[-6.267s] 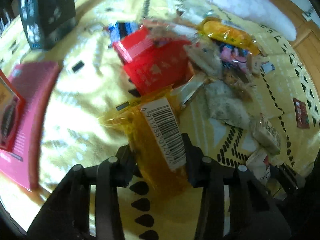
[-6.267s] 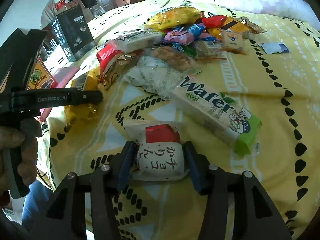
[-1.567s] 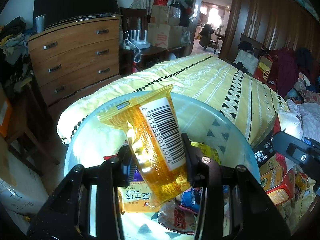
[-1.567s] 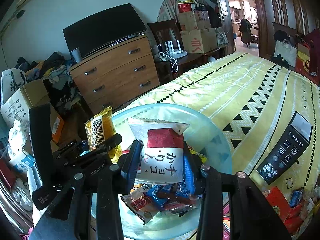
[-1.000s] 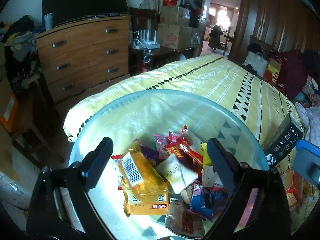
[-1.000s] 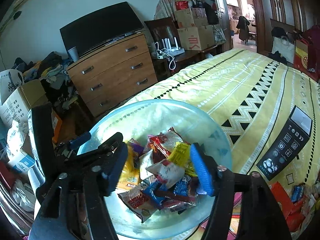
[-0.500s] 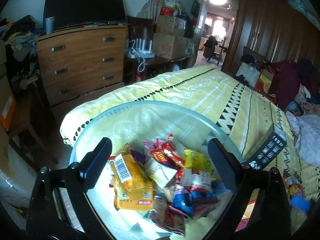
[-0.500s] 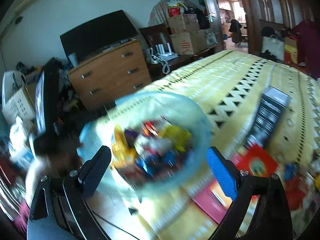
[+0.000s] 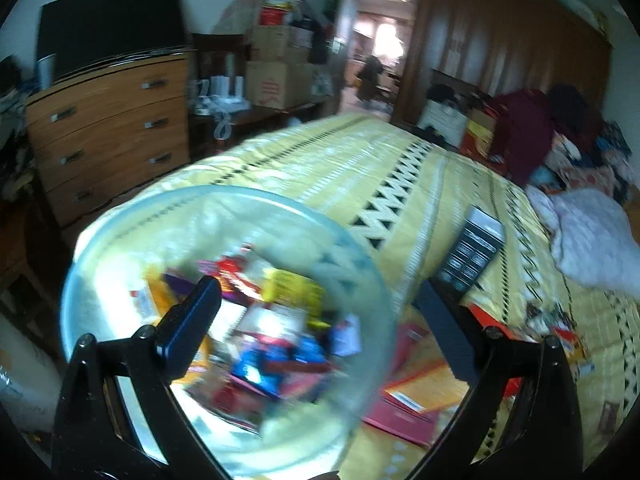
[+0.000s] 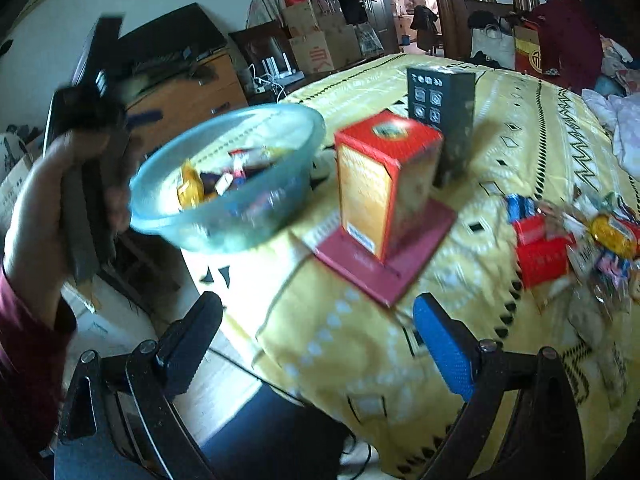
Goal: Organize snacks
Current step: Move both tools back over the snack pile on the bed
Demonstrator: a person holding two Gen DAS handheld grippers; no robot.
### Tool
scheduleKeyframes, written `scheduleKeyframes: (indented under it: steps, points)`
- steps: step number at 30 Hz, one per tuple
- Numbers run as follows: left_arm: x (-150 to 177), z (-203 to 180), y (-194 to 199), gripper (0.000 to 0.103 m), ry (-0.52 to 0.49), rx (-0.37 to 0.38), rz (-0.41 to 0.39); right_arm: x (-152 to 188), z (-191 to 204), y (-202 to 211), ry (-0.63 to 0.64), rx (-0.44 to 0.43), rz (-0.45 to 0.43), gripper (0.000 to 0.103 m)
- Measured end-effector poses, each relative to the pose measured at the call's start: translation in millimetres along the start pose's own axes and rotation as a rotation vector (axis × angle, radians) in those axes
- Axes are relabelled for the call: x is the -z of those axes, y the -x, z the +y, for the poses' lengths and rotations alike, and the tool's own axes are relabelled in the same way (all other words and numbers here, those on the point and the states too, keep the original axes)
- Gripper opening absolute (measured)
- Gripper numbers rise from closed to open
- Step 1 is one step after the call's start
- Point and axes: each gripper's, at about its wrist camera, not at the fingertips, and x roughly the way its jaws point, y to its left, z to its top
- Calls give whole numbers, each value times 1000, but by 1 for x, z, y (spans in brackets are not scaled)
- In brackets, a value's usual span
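With both pairs of my jaws spread wide and nothing between them, I hold no snack in either gripper. My left gripper (image 9: 318,322) hangs over one clear bowl (image 9: 100,248), whose rim sits at the corner of the bed (image 9: 360,168); my two black fingers frame the heap of snack packets (image 9: 276,332) lying inside it, too blurred to count. My right gripper (image 10: 316,332), with one black pad and one blue pad, points at the yellow bedspread near its edge. Just beyond it stands one orange-and-red carton (image 10: 384,184), upright on one flat maroon box (image 10: 400,256). Behind the carton stands one black box (image 10: 444,112), also upright. Left of the carton sits the bowl (image 10: 224,184), and left of that my left hand (image 10: 52,200), in a dark red sleeve, grips the handle of the other gripper. At the right of this view a second heap of loose snacks (image 10: 576,236) lies on the bedspread, well apart from the bowl; one red packet and one yellow packet stand out, the rest blurred.
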Motion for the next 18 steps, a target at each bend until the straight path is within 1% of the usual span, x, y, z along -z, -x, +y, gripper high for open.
scheduleKeyframes:
  steps: [2, 5, 6, 8, 10, 12, 13, 14, 15, 16, 18]
  points:
    - [5, -24, 0, 99, -44, 51, 21, 11, -14, 1, -39, 2, 10, 98]
    - [18, -73, -2, 99, -140, 190, 71, 31, -43, 10, -107, 27, 17, 98]
    - [25, -93, -1, 98, -171, 248, 85, 38, -54, 14, -134, 36, 16, 98]
    - [38, -119, 1, 98, -216, 319, 108, 53, -78, 20, -187, 57, 19, 97]
    - [54, -147, 0, 93, -271, 371, 135, 63, -100, 23, -231, 76, 31, 94]
    - [69, -169, -2, 92, -323, 404, 164, 71, -128, 28, -266, 98, 42, 84]
    - [77, -180, -4, 92, -347, 414, 182, 73, -145, 32, -283, 119, 39, 82]
    - [86, -189, -9, 92, -368, 418, 204, 73, -160, 36, -302, 137, 30, 76]
    - [94, -197, -15, 92, -385, 425, 232, 75, -174, 40, -320, 155, 21, 74]
    - [101, -204, -20, 92, -400, 430, 259, 77, -191, 44, -339, 184, 13, 74]
    - [116, -214, -33, 92, -418, 439, 329, 83, -230, 51, -381, 244, 27, 74]
